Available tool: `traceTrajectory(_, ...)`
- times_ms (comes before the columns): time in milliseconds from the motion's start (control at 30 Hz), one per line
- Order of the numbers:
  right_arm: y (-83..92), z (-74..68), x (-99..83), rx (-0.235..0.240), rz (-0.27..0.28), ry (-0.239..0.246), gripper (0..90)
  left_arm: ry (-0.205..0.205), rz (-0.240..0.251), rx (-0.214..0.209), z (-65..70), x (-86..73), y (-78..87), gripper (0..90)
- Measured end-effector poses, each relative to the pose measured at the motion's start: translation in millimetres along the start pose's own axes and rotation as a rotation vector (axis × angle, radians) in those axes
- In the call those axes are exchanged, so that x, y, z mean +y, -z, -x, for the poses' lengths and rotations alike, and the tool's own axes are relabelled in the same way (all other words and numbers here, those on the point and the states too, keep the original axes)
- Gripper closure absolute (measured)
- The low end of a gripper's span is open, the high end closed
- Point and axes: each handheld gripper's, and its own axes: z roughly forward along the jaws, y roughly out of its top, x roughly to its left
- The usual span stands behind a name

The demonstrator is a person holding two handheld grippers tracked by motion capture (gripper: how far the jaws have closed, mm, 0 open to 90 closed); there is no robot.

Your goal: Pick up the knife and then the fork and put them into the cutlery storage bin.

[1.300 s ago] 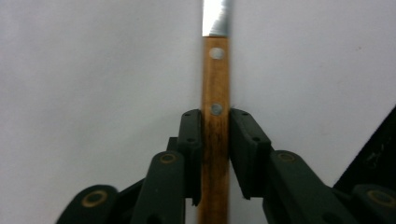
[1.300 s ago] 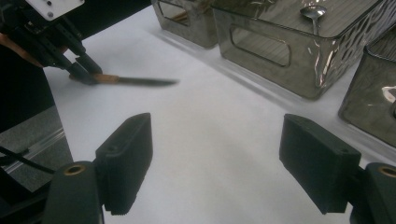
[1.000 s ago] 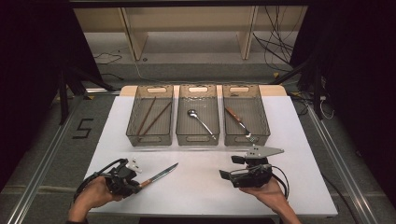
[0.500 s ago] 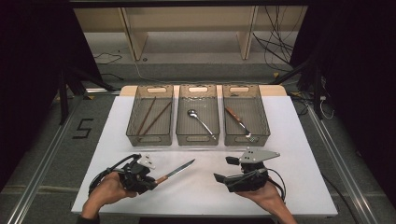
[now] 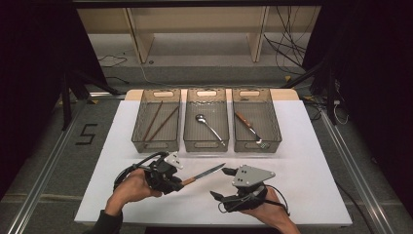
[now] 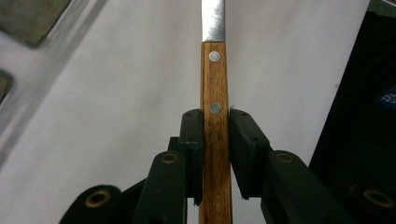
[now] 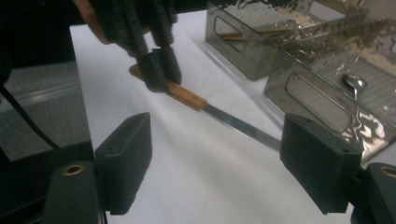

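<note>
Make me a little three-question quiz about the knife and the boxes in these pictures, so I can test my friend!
1. True or false: the left gripper is shut on the knife by its wooden handle.
2. Which tray holds the spoon? A) left tray B) middle tray C) right tray
3. What lies in the left tray?

Key:
1. True. In the left gripper view both pads press on the handle.
2. B.
3. Two chopsticks. The fork lies in the right tray, and the right gripper stands open with nothing in it.
</note>
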Motion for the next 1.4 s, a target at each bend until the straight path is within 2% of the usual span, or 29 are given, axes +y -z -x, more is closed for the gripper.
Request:
traceTrajectory(167, -11.8, -13.0, 2.0, -0.046, -0.024, 0.142, 27.7, -0.021, -0.016, -0.019, 8.2, 4.6, -2.2, 75.5)
traceTrajectory(367, -29.9, -30.1, -0.8, -0.126, -0.101, 0.327, 30.0, -0.029, -0.021, -0.030, 14.2, 7.3, -0.7, 75.5)
traceTrajectory(400, -32.5, -32.4, -1.7, -0.131, -0.111, 0.346, 31.1, -0.032, -0.026, -0.032, 15.0, 7.6, -0.8, 75.5)
traceTrajectory(467, -36.8, -35.6, -3.2, -0.164, -0.125, 0.402, 33.5, -0.031, -0.027, -0.037, 16.5, 8.3, -1.1, 75.5)
traceTrajectory(500, -39.8, -39.2, -5.1, -0.191, -0.141, 0.448, 36.3, -0.034, -0.025, -0.035, 17.0, 8.6, -1.4, 75.5)
traceTrajectory(533, -40.8, -40.8, -5.8, -0.205, -0.149, 0.473, 37.6, -0.038, -0.028, -0.035, 17.5, 9.0, -1.2, 75.5)
traceTrajectory(567, -40.8, -40.8, -5.8, -0.205, -0.149, 0.473, 37.6, -0.036, -0.026, -0.041, 18.2, 9.1, -1.3, 75.5)
traceTrajectory(600, -42.5, -44.1, -7.5, -0.237, -0.154, 0.513, 41.0, -0.032, -0.024, -0.046, 19.2, 9.2, -1.1, 75.5)
traceTrajectory(633, -42.5, -44.1, -7.5, -0.237, -0.154, 0.513, 41.0, -0.035, -0.024, -0.047, 19.7, 9.2, -0.9, 75.5)
traceTrajectory(700, -44.8, -47.7, -10.7, -0.279, -0.179, 0.633, 46.6, -0.035, -0.026, -0.046, 20.4, 9.3, -0.7, 75.5)
traceTrajectory(733, -44.8, -47.7, -10.7, -0.279, -0.179, 0.633, 46.6, -0.036, -0.027, -0.047, 20.6, 9.5, -0.6, 75.5)
traceTrajectory(767, -47.7, -50.4, -13.7, -0.302, -0.191, 0.687, 50.7, -0.041, -0.030, -0.048, 20.6, 9.8, -0.1, 75.5)
traceTrajectory(800, -47.7, -50.4, -13.7, -0.302, -0.191, 0.687, 50.7, -0.042, -0.030, -0.050, 21.0, 10.0, 0.2, 75.5)
traceTrajectory(933, -52.5, -54.2, -18.3, -0.335, -0.209, 0.767, 57.3, -0.044, -0.026, -0.063, 22.6, 10.6, 1.5, 75.5)
traceTrajectory(967, -53.7, -56.6, -20.5, -0.356, -0.209, 0.774, 60.0, -0.047, -0.027, -0.064, 22.8, 10.7, 2.0, 75.5)
traceTrajectory(1133, -55.6, -58.6, -22.8, -0.376, -0.217, 0.807, 66.0, -0.046, -0.016, -0.076, 25.2, 11.3, 3.3, 75.5)
traceTrajectory(1200, -56.2, -59.0, -23.2, -0.384, -0.210, 0.838, 69.1, -0.046, -0.015, -0.084, 26.0, 11.5, 3.5, 75.5)
traceTrajectory(1333, -56.9, -61.8, -25.7, -0.402, -0.211, 0.864, 76.3, -0.047, -0.014, -0.094, 26.4, 11.9, 3.1, 75.5)
traceTrajectory(1367, -57.1, -61.3, -25.7, -0.404, -0.209, 0.891, 78.5, -0.046, -0.016, -0.095, 26.3, 11.9, 2.8, 75.5)
traceTrajectory(1400, -57.1, -61.2, -25.7, -0.408, -0.210, 0.898, 80.2, -0.044, -0.015, -0.097, 26.2, 11.8, 2.6, 75.5)
